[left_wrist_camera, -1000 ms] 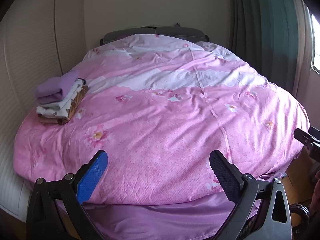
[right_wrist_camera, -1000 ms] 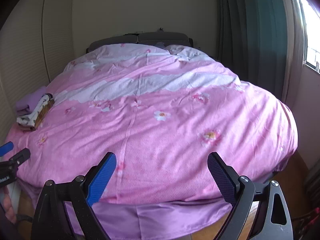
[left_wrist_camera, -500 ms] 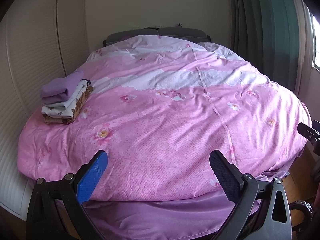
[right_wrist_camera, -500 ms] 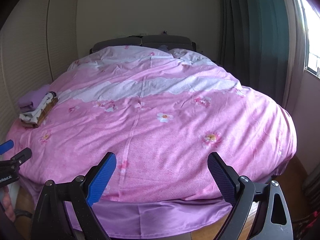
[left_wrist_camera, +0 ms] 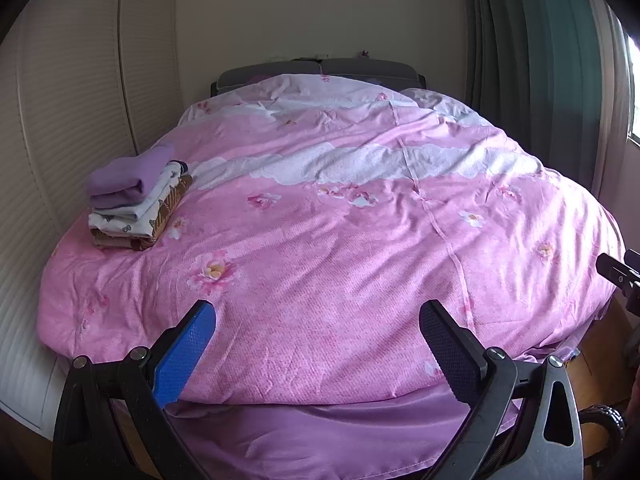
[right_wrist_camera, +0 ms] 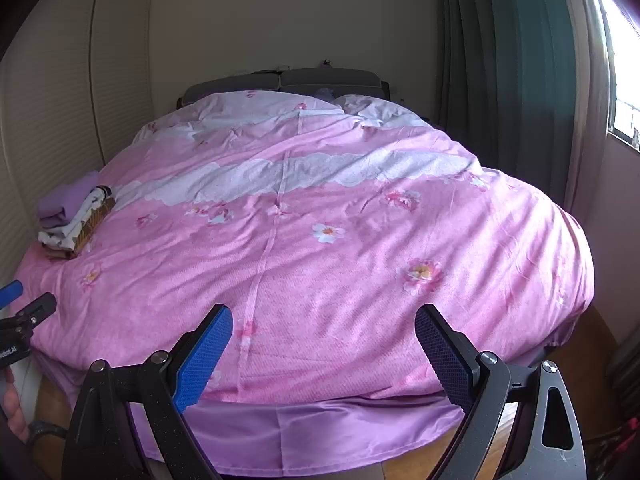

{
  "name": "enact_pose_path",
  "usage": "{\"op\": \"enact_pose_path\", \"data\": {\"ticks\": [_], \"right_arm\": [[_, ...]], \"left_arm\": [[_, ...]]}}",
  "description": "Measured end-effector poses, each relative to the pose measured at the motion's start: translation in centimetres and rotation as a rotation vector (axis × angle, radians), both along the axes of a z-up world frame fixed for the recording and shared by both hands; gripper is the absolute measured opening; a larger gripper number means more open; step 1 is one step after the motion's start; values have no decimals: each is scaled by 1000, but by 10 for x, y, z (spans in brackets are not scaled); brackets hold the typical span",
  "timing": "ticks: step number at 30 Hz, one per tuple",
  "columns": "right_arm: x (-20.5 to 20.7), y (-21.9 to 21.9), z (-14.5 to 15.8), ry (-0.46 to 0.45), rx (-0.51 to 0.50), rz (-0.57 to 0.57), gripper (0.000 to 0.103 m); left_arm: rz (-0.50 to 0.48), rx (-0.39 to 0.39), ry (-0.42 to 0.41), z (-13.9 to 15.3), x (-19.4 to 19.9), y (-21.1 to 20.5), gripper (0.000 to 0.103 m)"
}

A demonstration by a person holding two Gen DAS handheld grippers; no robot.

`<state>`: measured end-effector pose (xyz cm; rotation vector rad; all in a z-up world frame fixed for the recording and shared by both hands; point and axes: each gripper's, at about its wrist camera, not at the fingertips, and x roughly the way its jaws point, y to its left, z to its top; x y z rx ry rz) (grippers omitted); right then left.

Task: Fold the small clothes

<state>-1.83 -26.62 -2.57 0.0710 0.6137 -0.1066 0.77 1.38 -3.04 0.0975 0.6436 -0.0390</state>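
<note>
Pink floral bedding fills both views: a rumpled duvet [left_wrist_camera: 340, 240] with a woven-looking weave, printed blossoms and a pale lace-patterned band across its far half, draped over a smoother, satiny purple sheet [left_wrist_camera: 320, 432] that shows along the near edge. At the far end a dark padded headboard [left_wrist_camera: 320, 70] peeks above the covers, mostly hidden by them. Ribbed, cream wardrobe doors [left_wrist_camera: 80, 120] stand on the left, and a heavy teal curtain [right_wrist_camera: 512, 60] hangs in folds on the right beside a bright window [right_wrist_camera: 624, 80] cut off by the lens edge.

On the far left of the duvet sits the stack of folded clothes [left_wrist_camera: 134, 200]: a soft lilac piece on top, white printed pieces under it, and a brown woven-patterned piece at the bottom. What each garment is cannot be made out. From the right wrist view the same stack [right_wrist_camera: 74, 218] looks small and partly blurred.

Low at the near side, the left gripper [left_wrist_camera: 318, 352] has its jaws spread wide with nothing between them, one pad bright blue and textured, the other dark. The right gripper [right_wrist_camera: 324, 354] is likewise spread wide and empty. Each appears as a cut-off black tip at the other view's edge. Wooden floor [right_wrist_camera: 580, 336] shows at the right.
</note>
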Motion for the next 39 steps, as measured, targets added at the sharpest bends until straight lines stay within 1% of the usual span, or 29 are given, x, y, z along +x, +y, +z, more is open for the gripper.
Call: {"op": "enact_pose_path", "data": {"ticks": [8,39], "right_arm": [[0,-1,0,0,0,-3,93],[0,0,-1,4,4,-1,93]], "left_arm": [[5,1,-3,4,-1,0,103],[6,0,0,2,-2,-3,103]]}}
